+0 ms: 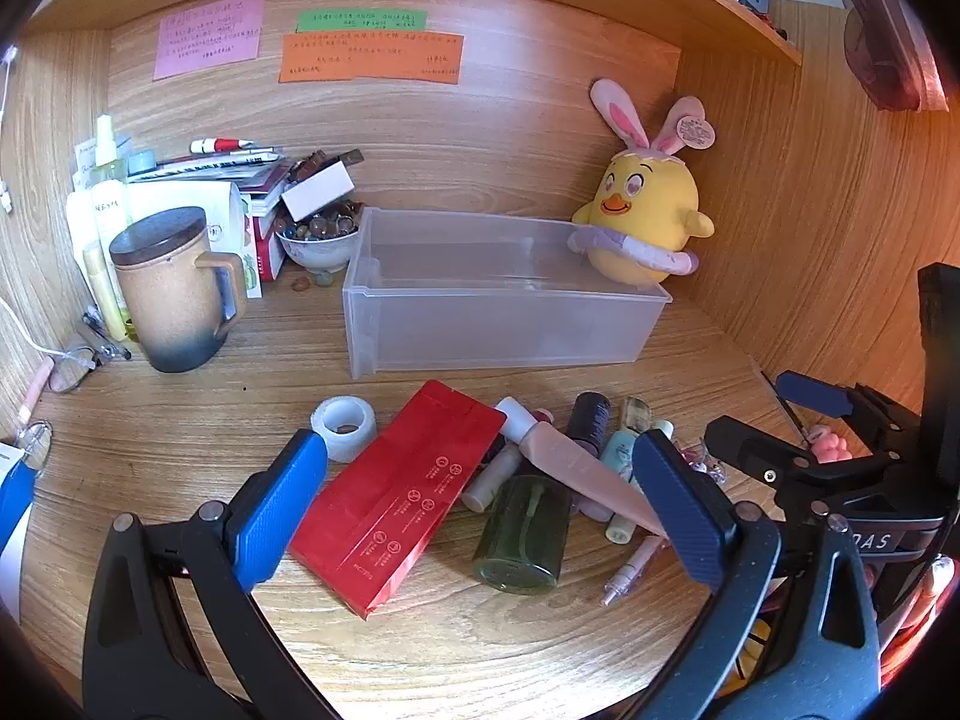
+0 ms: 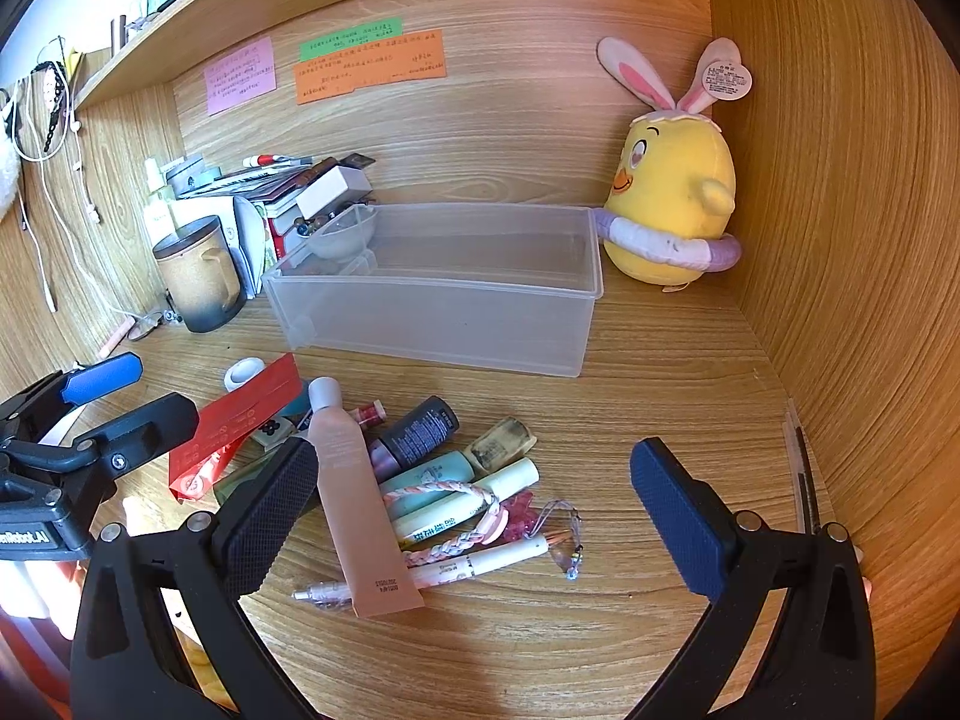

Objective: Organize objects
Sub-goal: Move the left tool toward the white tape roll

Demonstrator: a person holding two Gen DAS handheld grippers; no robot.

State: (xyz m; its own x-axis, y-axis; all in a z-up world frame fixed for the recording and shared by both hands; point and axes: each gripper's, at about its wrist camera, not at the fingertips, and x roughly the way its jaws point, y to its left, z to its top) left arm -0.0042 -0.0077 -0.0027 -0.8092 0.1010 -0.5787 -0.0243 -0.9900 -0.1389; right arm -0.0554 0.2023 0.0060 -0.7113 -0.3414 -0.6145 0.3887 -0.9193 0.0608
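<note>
**2 wide grippers over desk clutter**

Left wrist view: the left gripper [image 1: 480,498] gapes wide, holding nothing, above the red box [image 1: 399,495] and green bottle [image 1: 522,534]; the clear bin [image 1: 504,330] sits farther back.

Right wrist view: the right gripper [image 2: 474,516] spreads wide, empty, over the pink tube [image 2: 354,498] and pen [image 2: 480,564].

Yellow plush chick [image 1: 645,210] – bunny-eared, lidded mug [image 1: 171,288], sticky notes [image 1: 372,57], bead bowl [image 1: 318,240]

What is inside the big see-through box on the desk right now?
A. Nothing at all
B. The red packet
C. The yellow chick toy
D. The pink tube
A. Both views show the clear box with a bare inside; the red packet and pink tube lie on the desk in front of it, and the yellow chick toy sits beside its right end.
</note>
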